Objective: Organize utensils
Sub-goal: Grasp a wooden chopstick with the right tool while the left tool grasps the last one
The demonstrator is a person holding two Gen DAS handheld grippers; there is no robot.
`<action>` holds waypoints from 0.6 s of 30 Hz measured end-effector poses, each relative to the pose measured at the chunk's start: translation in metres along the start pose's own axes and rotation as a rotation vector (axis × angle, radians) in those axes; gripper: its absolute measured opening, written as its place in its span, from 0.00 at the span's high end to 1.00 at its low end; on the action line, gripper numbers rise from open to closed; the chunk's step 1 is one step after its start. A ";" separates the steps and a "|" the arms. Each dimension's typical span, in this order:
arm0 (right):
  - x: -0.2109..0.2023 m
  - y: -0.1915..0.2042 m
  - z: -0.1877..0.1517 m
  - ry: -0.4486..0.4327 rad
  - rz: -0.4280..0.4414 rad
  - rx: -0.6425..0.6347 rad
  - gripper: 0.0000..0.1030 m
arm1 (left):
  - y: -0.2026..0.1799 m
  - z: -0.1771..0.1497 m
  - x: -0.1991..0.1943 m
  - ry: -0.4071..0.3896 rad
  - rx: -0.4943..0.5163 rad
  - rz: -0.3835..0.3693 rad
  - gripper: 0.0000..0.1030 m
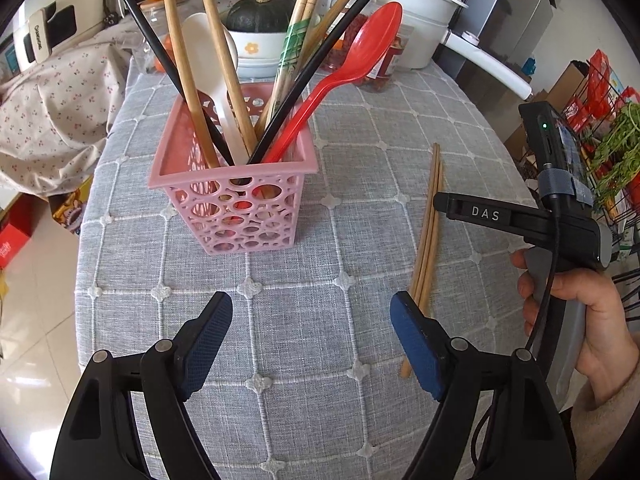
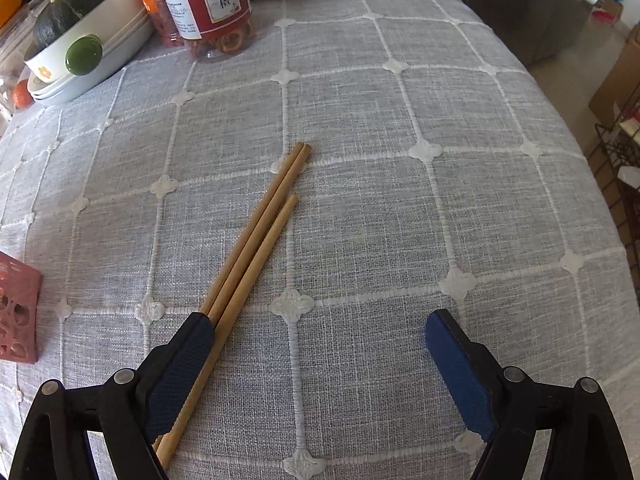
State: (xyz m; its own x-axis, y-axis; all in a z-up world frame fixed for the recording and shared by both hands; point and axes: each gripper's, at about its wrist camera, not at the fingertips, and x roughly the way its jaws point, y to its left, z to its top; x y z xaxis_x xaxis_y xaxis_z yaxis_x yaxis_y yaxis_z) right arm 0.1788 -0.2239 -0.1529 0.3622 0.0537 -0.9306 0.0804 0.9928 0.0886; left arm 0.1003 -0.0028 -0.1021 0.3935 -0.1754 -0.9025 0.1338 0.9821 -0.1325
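Left hand-held gripper (image 1: 311, 322): fingers spread wide, holding nothing, above the worktop (image 1: 280, 320)
Right hand-held gripper (image 2: 318, 330): fingers spread wide, nothing pinched; left finger just over the loose chopsticks
Chopsticks (image 2: 256, 236): three wooden sticks lying flat on the grey checked cloth
Basket (image 1: 236, 196): pink, upright, holding chopsticks, a red spoon (image 1: 344, 76) and a white spoon (image 1: 208, 60)

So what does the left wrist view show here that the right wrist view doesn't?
Only the left wrist view shows the pink basket's contents: a red spoon, a white spoon, wooden and black chopsticks, plus the right claw from outside. Only the right wrist view shows the jar's label and that three loose chopsticks lie on the cloth. Both show those chopsticks, the basket, the green squash and the checked tablecloth.
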 end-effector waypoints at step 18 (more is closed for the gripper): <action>-0.002 0.010 0.001 0.027 -0.060 -0.043 0.33 | -0.009 -0.001 0.002 -0.001 0.039 0.013 0.19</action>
State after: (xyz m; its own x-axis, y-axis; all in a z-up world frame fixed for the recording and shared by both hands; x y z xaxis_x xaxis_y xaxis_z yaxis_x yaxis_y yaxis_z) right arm 0.1795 -0.2139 -0.1502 0.3323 -0.0039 -0.9432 0.0609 0.9980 0.0173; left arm 0.0991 -0.0115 -0.1034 0.3959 -0.1629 -0.9037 0.1642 0.9808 -0.1049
